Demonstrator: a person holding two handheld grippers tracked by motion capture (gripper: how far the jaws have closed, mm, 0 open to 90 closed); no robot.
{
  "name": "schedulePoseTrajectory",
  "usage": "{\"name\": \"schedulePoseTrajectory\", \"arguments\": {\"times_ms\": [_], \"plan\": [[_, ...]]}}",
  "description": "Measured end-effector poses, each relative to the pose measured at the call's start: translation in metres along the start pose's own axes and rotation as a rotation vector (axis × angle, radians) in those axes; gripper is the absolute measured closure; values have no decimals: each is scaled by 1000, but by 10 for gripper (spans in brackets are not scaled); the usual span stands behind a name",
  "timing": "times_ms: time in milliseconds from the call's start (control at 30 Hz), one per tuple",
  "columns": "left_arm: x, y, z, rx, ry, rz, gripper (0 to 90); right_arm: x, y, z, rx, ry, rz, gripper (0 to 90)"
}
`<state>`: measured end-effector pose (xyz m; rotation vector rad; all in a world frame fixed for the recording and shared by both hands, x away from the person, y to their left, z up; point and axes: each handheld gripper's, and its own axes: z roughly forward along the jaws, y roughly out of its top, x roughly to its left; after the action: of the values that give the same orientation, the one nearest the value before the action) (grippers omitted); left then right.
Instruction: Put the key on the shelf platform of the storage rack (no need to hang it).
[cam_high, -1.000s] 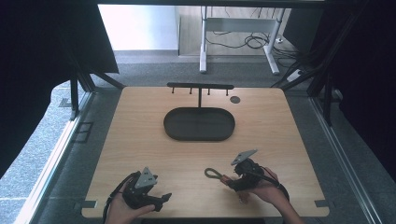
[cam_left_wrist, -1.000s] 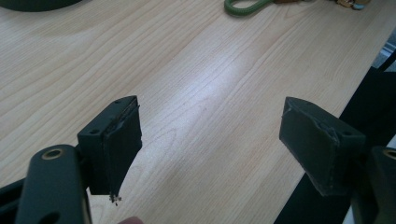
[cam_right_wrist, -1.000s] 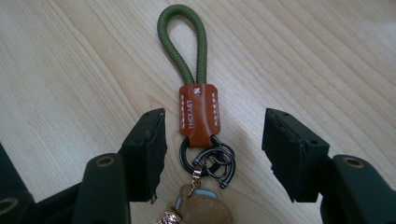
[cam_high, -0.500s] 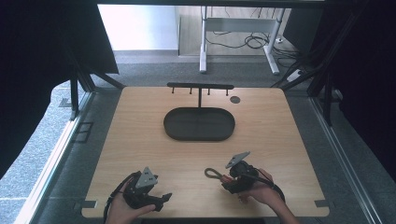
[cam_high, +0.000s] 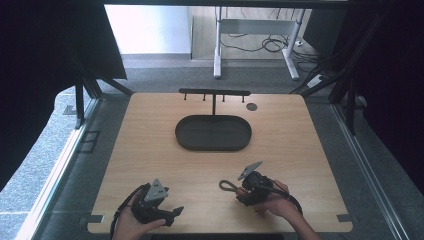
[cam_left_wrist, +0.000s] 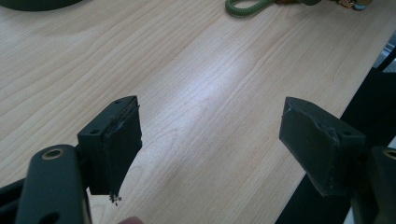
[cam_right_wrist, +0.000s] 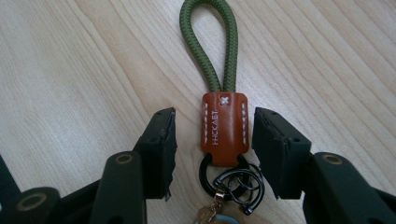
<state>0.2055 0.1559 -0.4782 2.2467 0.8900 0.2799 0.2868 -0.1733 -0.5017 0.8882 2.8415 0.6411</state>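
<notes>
The right gripper (cam_right_wrist: 212, 140) has its fingers (cam_right_wrist: 161, 144) set either side of the brown leather tab (cam_right_wrist: 224, 127) of a keychain (cam_right_wrist: 219, 116). They have just been closing in, yet a thin gap shows on each side, so the pads do not press the tab. The keychain lies flat on the wooden surface (cam_right_wrist: 70, 70): its green cord loop (cam_right_wrist: 209, 42) stretches away from the gripper, and its black rings (cam_right_wrist: 233, 179) sit back between the fingers. From above, the right gripper (cam_high: 239, 190) is near the front edge of the surface (cam_high: 150, 140), to the right of middle, with the loop (cam_high: 227, 185) poking out leftward.

The left gripper (cam_left_wrist: 210, 140) has its fingers (cam_left_wrist: 114, 140) wide apart with only bare wood between them; it rests in the hand near the front left (cam_high: 172, 212). A dark oval tray (cam_high: 213, 133) lies mid-surface, with a black hook rack (cam_high: 215, 93) behind it.
</notes>
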Motion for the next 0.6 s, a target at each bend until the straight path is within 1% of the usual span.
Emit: {"name": "schedulePoseTrajectory", "arguments": {"times_ms": [200,300,467,600], "plan": [[0,0,-1,-2,1,-2,215,0,3,-1,18,-6,1,532],[0,0,-1,-2,1,-1,215,-1,4,1,31,-6,-8,537],[1,0,-1,-2,1,-1,215,-4,6,6,51,-9,-5,546],[1,0,-2,-4,2,-1,215,-4,7,8,51,-14,-6,559]]}}
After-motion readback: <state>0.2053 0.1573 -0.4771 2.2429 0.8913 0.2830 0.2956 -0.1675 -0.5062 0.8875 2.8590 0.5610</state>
